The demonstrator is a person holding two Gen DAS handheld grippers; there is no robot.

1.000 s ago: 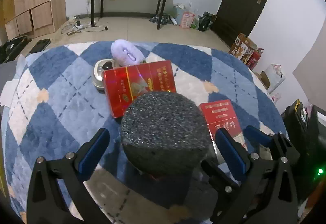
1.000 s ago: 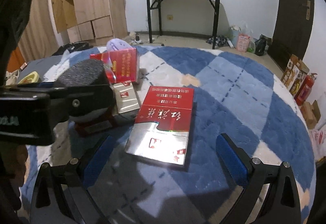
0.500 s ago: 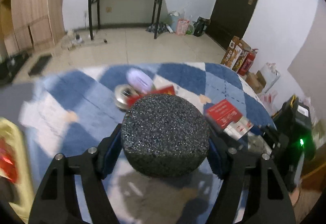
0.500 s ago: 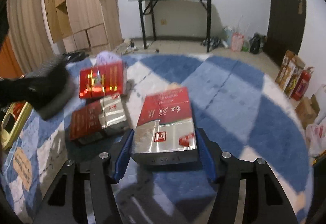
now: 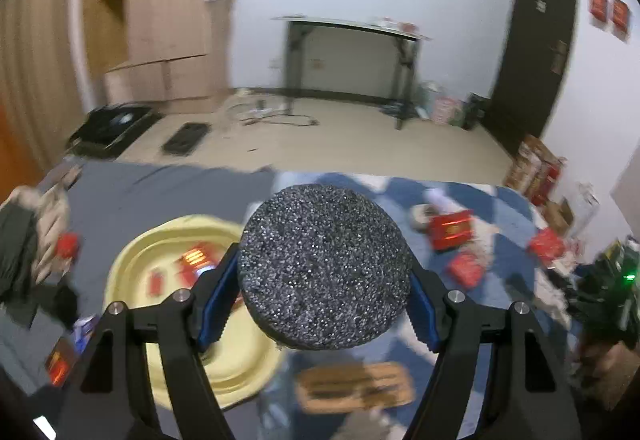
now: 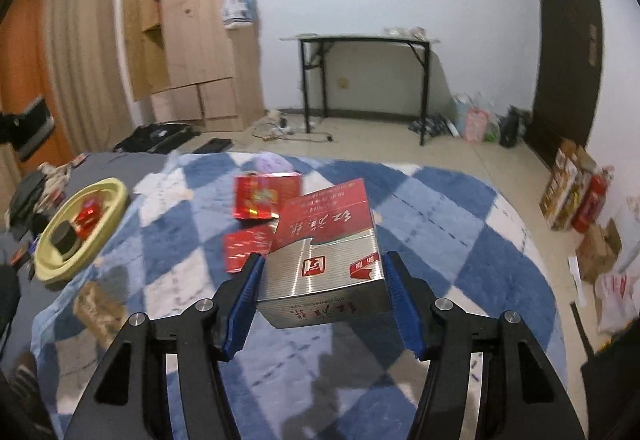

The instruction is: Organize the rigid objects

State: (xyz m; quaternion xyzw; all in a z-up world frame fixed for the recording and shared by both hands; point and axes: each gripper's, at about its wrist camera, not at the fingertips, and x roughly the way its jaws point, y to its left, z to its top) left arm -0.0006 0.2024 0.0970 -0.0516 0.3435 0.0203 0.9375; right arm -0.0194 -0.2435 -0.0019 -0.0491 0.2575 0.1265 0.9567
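Left wrist showed my left gripper clamping the foam disc, right gripper clamping the red-and-silver carton; hasty swings risked slippage short of the yellow tray.

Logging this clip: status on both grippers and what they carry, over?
Left gripper shut on dark foam disc, beside yellow tray. Right gripper shut on red-and-silver box, above the rug. Nothing in the way.
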